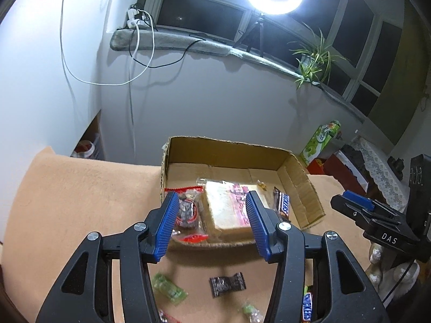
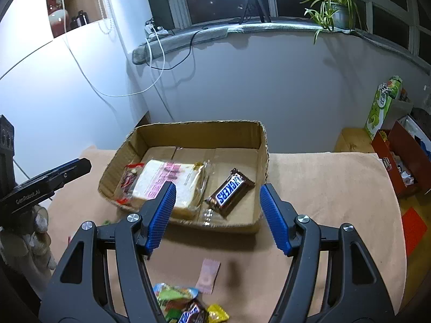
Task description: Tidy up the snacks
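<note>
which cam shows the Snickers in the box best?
Right wrist: the Snickers bar lies whole and unblocked on the floor of the box, logo readable. In the left wrist view the bar is partly hidden behind the left gripper's right finger.

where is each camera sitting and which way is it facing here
Left wrist view: sits on the left gripper, looking forward and down between its blue fingers at the cardboard box; the right gripper and a gloved hand show at right.
Right wrist view: sits on the right gripper, facing the same box from further right; the left gripper shows at left.
Shared: box, wrapped sandwich, Snickers bar, windowsill plant, tripod. Both grippers are open and empty.
</note>
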A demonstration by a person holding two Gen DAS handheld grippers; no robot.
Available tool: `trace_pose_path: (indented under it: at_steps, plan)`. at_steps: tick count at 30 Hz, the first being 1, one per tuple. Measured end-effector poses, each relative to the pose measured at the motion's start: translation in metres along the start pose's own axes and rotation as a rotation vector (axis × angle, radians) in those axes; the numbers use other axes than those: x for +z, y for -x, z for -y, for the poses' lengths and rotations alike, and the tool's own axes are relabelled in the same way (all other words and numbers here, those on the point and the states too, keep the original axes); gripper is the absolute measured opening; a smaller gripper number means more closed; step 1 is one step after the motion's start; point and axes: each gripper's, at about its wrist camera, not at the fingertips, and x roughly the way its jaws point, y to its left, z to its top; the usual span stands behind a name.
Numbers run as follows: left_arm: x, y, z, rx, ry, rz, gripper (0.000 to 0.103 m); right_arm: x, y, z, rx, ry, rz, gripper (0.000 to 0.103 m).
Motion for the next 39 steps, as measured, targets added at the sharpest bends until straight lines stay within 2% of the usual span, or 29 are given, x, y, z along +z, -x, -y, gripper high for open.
trace_pose_path:
  at_steps: [9,24,26,28,34,39]
  plan:
    - [-0.021,0.018,0.006,-0.034,0.003,-0.008,0.051,-0.025,0.023,-0.01,0.032,0.047,-0.022,0.068]
    - [-0.074,0.024,0.01,-0.076,0.027,-0.089,0.051,-0.08,0.017,-0.017,0.082,0.149,-0.175,0.067]
    - [-0.084,0.021,0.012,-0.086,0.027,-0.114,0.051,-0.086,0.012,-0.02,0.091,0.168,-0.204,0.058]
    - [-0.093,0.016,0.015,-0.096,0.023,-0.142,0.051,-0.092,0.006,-0.024,0.09,0.2,-0.23,0.053]
    - [-0.118,0.001,0.027,-0.113,0.008,-0.219,0.05,-0.104,-0.005,-0.044,0.09,0.325,-0.272,0.051]
    - [-0.126,-0.005,0.036,-0.116,-0.021,-0.247,0.046,-0.105,-0.016,-0.05,0.073,0.386,-0.301,0.045]
